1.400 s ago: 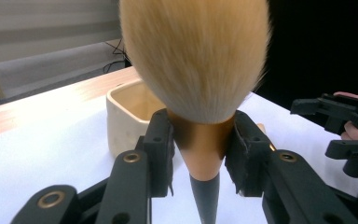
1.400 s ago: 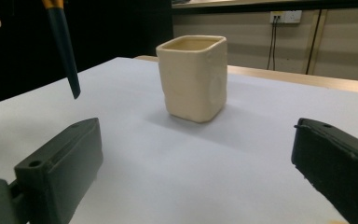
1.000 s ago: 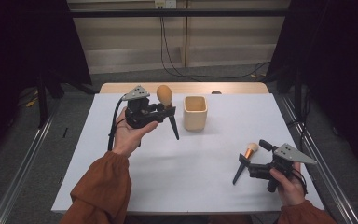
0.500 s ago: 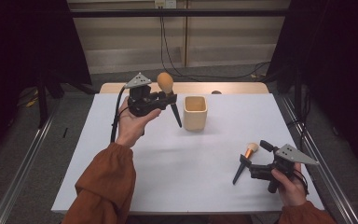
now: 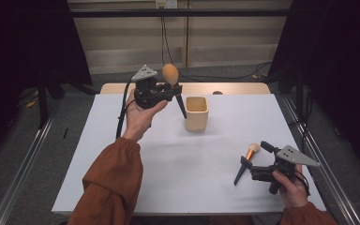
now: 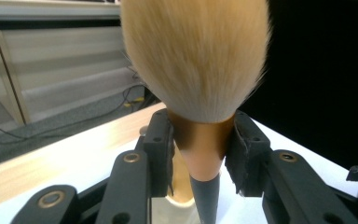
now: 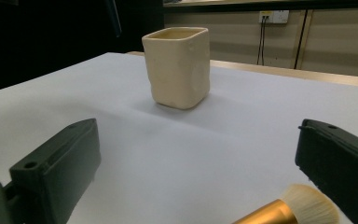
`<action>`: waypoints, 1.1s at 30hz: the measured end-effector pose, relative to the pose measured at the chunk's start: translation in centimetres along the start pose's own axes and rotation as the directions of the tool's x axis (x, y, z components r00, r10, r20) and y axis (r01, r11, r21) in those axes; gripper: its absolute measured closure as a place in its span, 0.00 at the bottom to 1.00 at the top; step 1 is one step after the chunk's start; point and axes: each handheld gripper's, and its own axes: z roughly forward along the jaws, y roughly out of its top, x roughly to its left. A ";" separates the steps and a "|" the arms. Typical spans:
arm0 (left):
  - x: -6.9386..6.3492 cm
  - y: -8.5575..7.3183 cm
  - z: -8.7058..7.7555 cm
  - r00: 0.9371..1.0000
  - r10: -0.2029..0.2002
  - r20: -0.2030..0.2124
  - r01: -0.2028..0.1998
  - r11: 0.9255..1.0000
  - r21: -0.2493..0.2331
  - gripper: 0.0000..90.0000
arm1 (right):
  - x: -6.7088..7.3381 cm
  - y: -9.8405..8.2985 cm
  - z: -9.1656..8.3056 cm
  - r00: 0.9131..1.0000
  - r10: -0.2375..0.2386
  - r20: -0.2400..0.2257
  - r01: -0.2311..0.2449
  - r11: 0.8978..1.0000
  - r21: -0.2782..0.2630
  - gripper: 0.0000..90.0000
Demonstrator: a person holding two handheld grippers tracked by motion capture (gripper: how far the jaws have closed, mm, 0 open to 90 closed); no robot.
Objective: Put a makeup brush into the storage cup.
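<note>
Here the left gripper (image 5: 171, 91) is hanging in the air just left of the cup (image 5: 197, 113) and above its rim, carried in an upturned left hand (image 5: 139, 116). Its jaws are clenching a big brush (image 5: 170, 75) by the copper collar, as the left gripper view is showing, with a pad pressing on each side. The tan bristle head is pointing up and the dark handle is slanting down toward the cup's left edge; whether the tip is touching the rim I cannot tell. The cup itself is standing upright on the white surface (image 5: 122, 140), a pale, square-sided pot with an open mouth.

Well apart from the cup, toward the person's right and nearer the front edge, the right gripper (image 5: 252, 157) is resting low over the surface in the right hand (image 5: 290, 180). Its jaws are standing released, spread wide, with a small brush (image 5: 244, 161) lying between them. In the right gripper view its pale bristles and gold collar (image 7: 279, 210) are sitting close by one jaw, and whether that jaw is touching them I cannot tell. From that view the cup (image 7: 177, 65) is standing straight ahead of the jaws, farther off
</note>
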 end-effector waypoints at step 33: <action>1.1 -0.5 4.7 0.998 0.038 -0.051 -0.037 0.999 0.015 0.71 | -0.1 -0.1 -0.1 1.000 0.003 -0.008 -0.003 1.000 0.002 0.00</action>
